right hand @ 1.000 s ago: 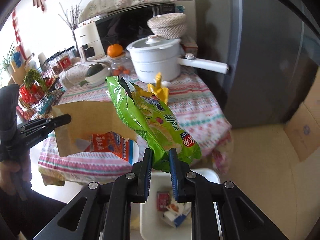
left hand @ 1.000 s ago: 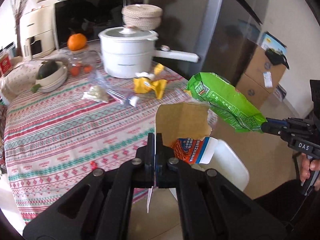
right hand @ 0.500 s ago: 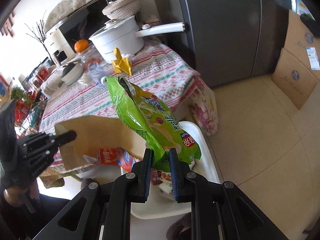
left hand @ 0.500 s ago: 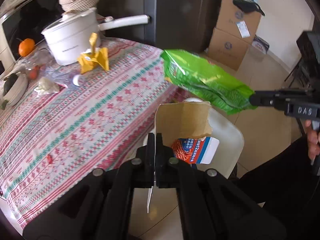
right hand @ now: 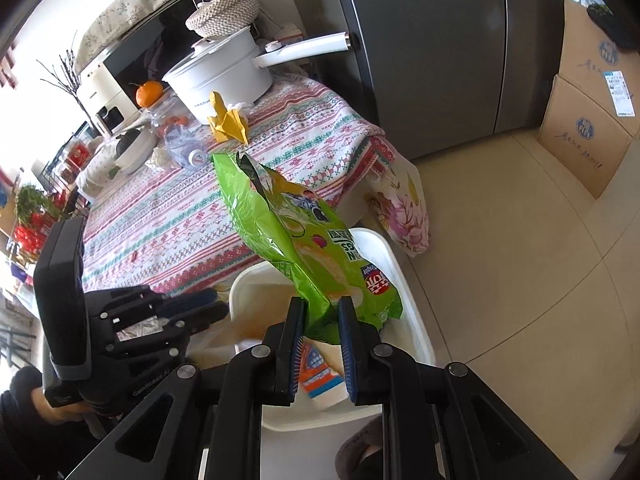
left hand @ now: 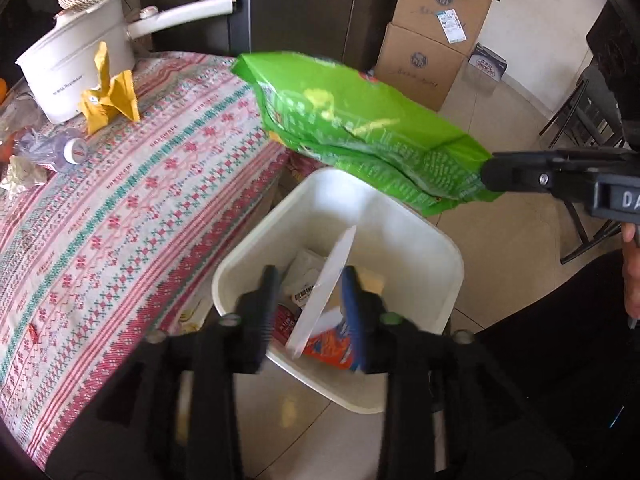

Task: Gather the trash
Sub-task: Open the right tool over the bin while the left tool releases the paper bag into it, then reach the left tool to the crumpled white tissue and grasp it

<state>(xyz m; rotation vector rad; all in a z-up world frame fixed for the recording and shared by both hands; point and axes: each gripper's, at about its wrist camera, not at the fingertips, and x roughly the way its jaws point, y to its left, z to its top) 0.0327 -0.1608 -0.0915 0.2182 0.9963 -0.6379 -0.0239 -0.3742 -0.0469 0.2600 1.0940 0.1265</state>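
A white trash bin [left hand: 424,236] stands on the floor beside the table and shows in the right wrist view too [right hand: 408,312]. My left gripper [left hand: 310,298] is open above it; a torn cardboard box [left hand: 326,292] with an orange print drops between the fingers into the bin. My right gripper [right hand: 319,340] is shut on a green snack bag [right hand: 296,236], holding it by one end over the bin. The bag [left hand: 360,128] reaches in from the right in the left wrist view. A yellow wrapper [left hand: 108,92], a crushed plastic bottle [left hand: 56,148] and a crumpled tissue [left hand: 22,174] lie on the table.
The table has a striped patterned cloth [left hand: 120,208]. A white pot [left hand: 76,64] with a long handle, an orange [right hand: 149,93] and a bowl [right hand: 130,146] stand at its back. A grey fridge [right hand: 432,40] and cardboard boxes [left hand: 432,44] stand beyond.
My left gripper has opened and let go of the cardboard box, which is falling into the bin. Both grippers have moved over the bin. The right gripper still holds the green bag.
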